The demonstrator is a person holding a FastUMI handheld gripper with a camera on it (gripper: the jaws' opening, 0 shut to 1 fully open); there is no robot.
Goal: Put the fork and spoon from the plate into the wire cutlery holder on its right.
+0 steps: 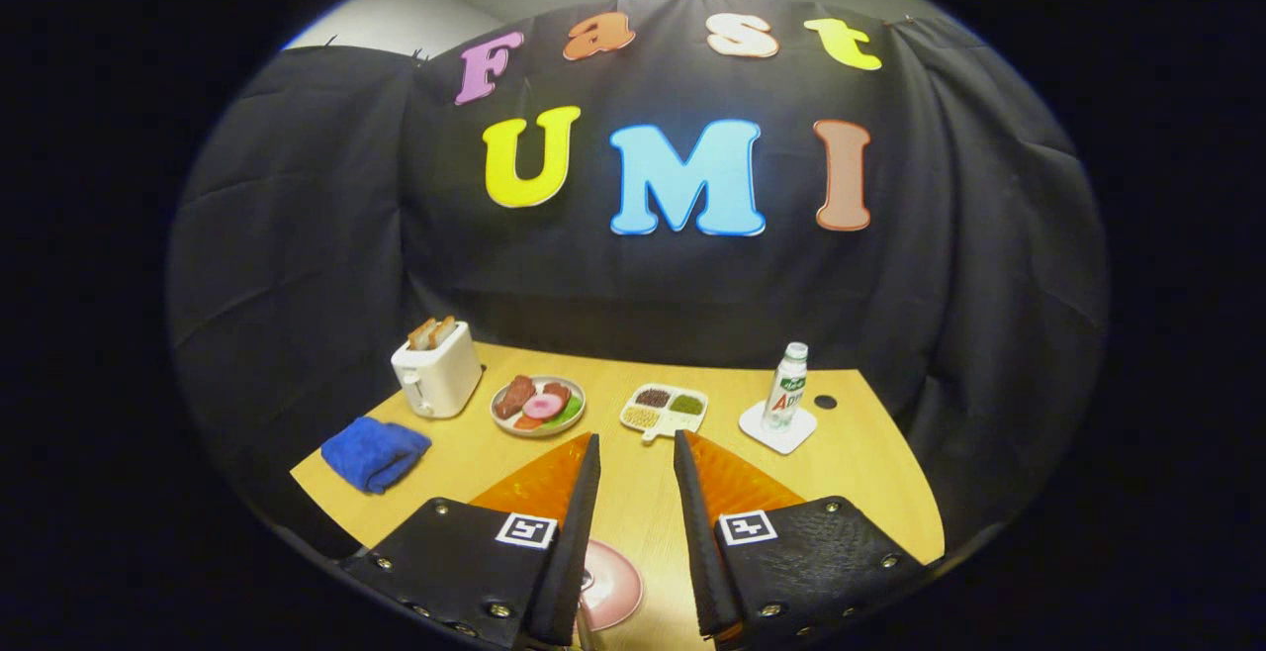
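Gripper view: my gripper [637,453] hangs wide apart and empty above the pink plate [615,584]; I judge it's the approach step—next, tip down toward the cutlery.

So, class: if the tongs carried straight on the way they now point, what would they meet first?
Probably the divided snack tray, just ahead of the open tongs across bare table. If they pass above it, the booth's black cloth wall behind comes next. Depth is hard to judge here.
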